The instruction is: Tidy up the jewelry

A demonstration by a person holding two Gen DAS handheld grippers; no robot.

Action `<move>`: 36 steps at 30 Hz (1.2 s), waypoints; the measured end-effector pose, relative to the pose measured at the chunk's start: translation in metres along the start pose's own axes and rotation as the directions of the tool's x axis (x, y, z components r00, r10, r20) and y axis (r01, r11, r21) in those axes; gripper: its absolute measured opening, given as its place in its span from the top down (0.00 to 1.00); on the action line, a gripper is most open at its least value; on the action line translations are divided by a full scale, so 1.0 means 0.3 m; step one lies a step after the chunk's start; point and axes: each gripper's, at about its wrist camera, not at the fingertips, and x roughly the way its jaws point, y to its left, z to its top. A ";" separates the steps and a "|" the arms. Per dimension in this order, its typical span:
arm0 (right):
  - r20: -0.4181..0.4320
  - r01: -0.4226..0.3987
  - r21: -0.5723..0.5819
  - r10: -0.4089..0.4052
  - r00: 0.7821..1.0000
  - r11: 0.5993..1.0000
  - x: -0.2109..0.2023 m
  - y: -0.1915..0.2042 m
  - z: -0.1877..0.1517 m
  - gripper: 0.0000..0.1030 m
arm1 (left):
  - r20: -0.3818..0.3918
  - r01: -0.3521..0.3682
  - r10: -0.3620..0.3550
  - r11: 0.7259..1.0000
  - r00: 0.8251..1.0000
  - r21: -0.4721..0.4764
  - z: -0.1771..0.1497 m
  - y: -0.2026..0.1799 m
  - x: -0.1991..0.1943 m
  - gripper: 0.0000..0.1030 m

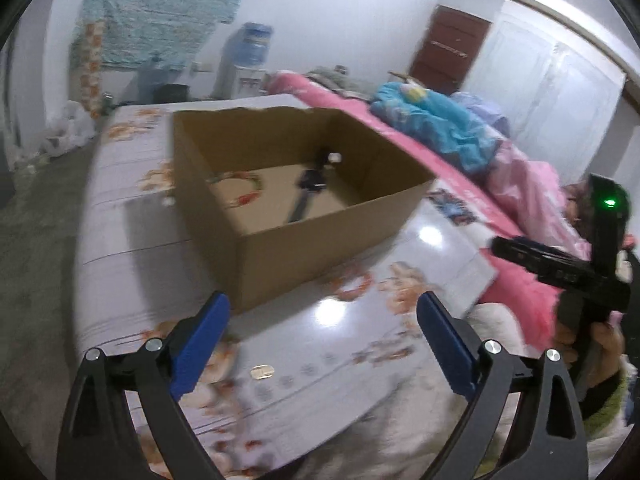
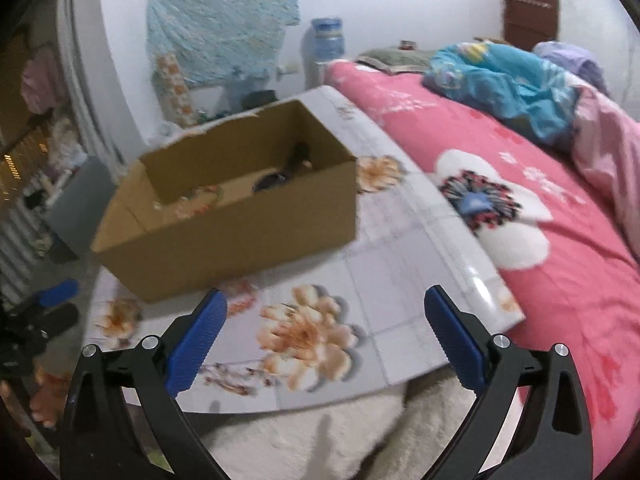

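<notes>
An open cardboard box (image 1: 320, 236) stands on a floral glossy board (image 1: 132, 232). Inside lie a beaded bracelet (image 1: 240, 188) and a dark watch (image 1: 308, 192). A small gold oval piece (image 1: 262, 372) lies on the board between my left gripper's fingers. My left gripper (image 1: 324, 344) is open and empty, just short of the box. My right gripper (image 2: 326, 340) is open and empty above the board (image 2: 400, 248), with the box (image 2: 240, 232) ahead to its left. The right gripper body also shows at the right edge of the left wrist view (image 1: 580, 272).
A bed with a pink floral cover (image 2: 540, 240) lies right of the board, with a blue quilt (image 2: 508, 84) heaped on it. A white fluffy cloth (image 2: 320, 440) lies under the board's near edge. A water dispenser (image 1: 250, 52) stands by the far wall.
</notes>
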 end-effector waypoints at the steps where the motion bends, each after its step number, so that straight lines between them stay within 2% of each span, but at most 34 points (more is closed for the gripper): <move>1: 0.010 0.043 -0.002 -0.043 0.999 0.999 -0.004 0.002 -0.009 0.08 | 0.004 -0.026 0.026 1.000 1.000 -0.002 -0.007 0.022 -0.009 0.10; 4: 0.046 0.110 0.008 -0.110 0.993 0.994 -0.018 0.013 -0.039 0.08 | 0.003 -0.083 0.083 0.996 0.997 -0.035 -0.030 0.086 -0.022 0.10; 8: 0.036 0.073 -0.010 -0.072 0.997 0.997 0.000 0.056 -0.089 0.08 | -0.020 -0.148 0.147 0.988 0.989 -0.053 -0.079 0.148 -0.021 0.10; 10: 0.021 0.048 -0.020 -0.048 0.999 0.999 0.022 0.084 -0.117 0.08 | -0.047 -0.173 0.171 0.985 0.984 -0.029 -0.110 0.159 -0.005 0.10; 12: -0.006 0.011 -0.036 -0.011 1.000 0.999 0.051 0.120 -0.159 0.08 | -0.073 -0.171 0.171 0.985 0.983 0.000 -0.138 0.159 0.019 0.10; 17: -0.078 -0.066 -0.067 0.060 0.995 0.996 0.113 0.195 -0.251 0.08 | -0.136 -0.110 0.120 0.991 0.983 0.078 -0.183 0.126 0.089 0.10; 22: -0.085 -0.098 -0.117 0.088 0.992 0.988 0.130 0.250 -0.299 0.08 | -0.190 -0.078 0.099 0.990 0.977 0.115 -0.213 0.104 0.159 0.10; 25: -0.096 -0.116 -0.140 0.103 0.990 0.983 0.151 0.266 -0.309 0.08 | -0.205 -0.124 0.152 0.982 0.967 0.143 -0.232 0.097 0.194 0.10; 30: -0.100 -0.116 -0.166 0.100 0.990 0.979 0.181 0.288 -0.313 0.08 | -0.190 -0.170 0.220 0.953 0.957 0.251 -0.257 0.064 0.217 0.05; 36: -0.104 -0.139 -0.156 0.124 0.987 0.978 0.198 0.297 -0.318 0.08 | -0.192 -0.163 0.211 0.957 0.958 0.241 -0.256 0.075 0.218 0.05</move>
